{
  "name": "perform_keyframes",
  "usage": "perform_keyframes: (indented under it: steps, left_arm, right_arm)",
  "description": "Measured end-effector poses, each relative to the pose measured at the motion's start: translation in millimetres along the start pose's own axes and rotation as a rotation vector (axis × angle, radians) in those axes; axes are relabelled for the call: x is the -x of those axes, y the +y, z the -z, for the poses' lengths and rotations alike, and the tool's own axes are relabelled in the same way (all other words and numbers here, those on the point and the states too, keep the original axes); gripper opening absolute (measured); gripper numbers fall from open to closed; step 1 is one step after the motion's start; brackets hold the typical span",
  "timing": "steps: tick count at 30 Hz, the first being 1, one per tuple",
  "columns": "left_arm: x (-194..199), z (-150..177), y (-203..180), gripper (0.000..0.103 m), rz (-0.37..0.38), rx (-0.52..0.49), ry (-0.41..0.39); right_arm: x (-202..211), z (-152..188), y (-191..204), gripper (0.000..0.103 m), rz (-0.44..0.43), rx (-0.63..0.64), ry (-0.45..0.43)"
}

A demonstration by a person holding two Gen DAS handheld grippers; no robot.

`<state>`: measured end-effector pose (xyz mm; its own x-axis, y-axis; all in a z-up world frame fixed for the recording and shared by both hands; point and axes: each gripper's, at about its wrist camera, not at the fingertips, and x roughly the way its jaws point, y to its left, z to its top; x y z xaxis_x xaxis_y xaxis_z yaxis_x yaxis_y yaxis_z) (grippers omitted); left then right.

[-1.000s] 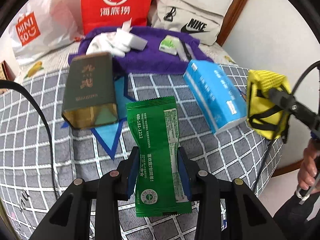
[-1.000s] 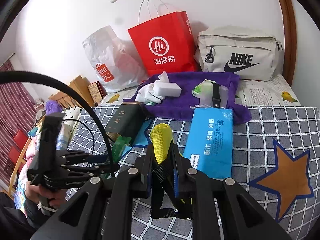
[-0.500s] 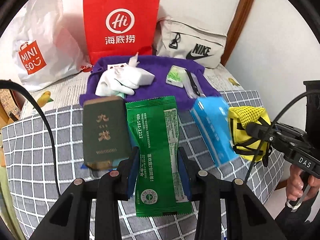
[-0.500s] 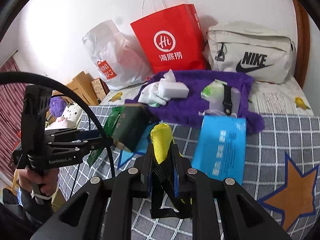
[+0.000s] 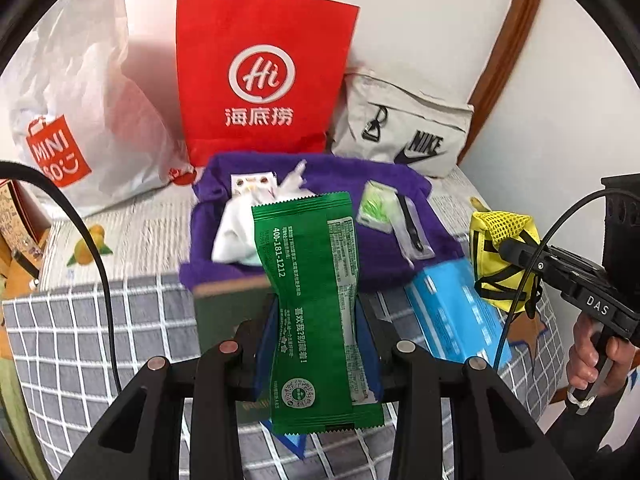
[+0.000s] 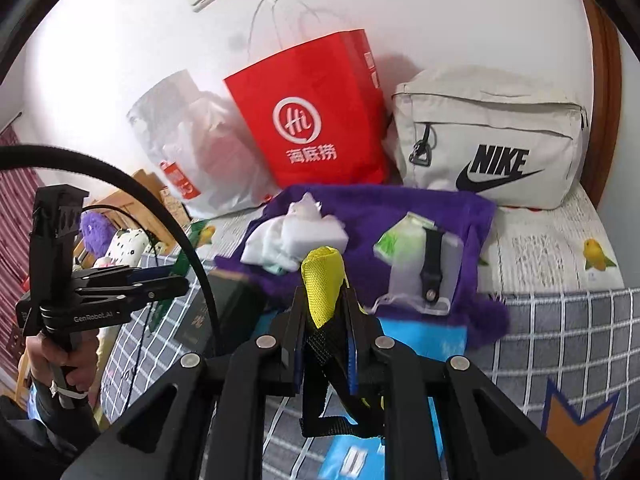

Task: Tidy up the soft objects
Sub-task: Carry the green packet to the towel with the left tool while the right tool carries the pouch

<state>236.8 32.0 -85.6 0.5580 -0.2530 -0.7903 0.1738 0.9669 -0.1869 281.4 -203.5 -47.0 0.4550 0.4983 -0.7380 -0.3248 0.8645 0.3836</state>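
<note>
My left gripper (image 5: 316,344) is shut on a green foil packet (image 5: 312,280) that stands upright between its blue pads, over the checked bed cover. My right gripper (image 6: 322,316) is shut on a yellow mesh pouch (image 6: 322,280) with black straps. The pouch (image 5: 502,248) and the right gripper also show at the right of the left wrist view. A purple cloth (image 5: 320,248) (image 6: 400,208) lies ahead, holding white cloths (image 6: 292,236), a green-and-clear pouch (image 5: 378,204) and a black-strapped clear holder (image 6: 430,272).
A dark green box (image 5: 228,312) and a blue tissue pack (image 5: 456,312) lie on the checked cover (image 5: 80,340). Against the wall stand a red paper bag (image 5: 260,80), a white plastic bag (image 5: 80,120) and a beige Nike bag (image 6: 492,140). A person's hands hold both grippers.
Both grippers moved forward toward the purple cloth and the bags, still holding their items. The green box and tissue pack slid lower in both views.
</note>
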Motion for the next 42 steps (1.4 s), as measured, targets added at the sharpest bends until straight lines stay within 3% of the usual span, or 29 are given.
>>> perform_keyframes:
  steps: [18,32,42]
  left_arm:
    - [-48.5,-70.2,34.2,0.035,-0.001,0.043,0.002]
    - [-94.7,-99.0,40.5,0.035,-0.005,0.044,0.064]
    - [-120.8,-100.0,48.4,0.038,-0.009,0.061,0.119]
  right_arm:
    - [-74.8,-64.1,-59.7,0.016,0.108,-0.086,0.054]
    - [-117.7,-74.5,-80.3,0.016,0.144,-0.102,0.118]
    - [-138.9,-74.9,-84.3,0.02,0.166,-0.093,0.165]
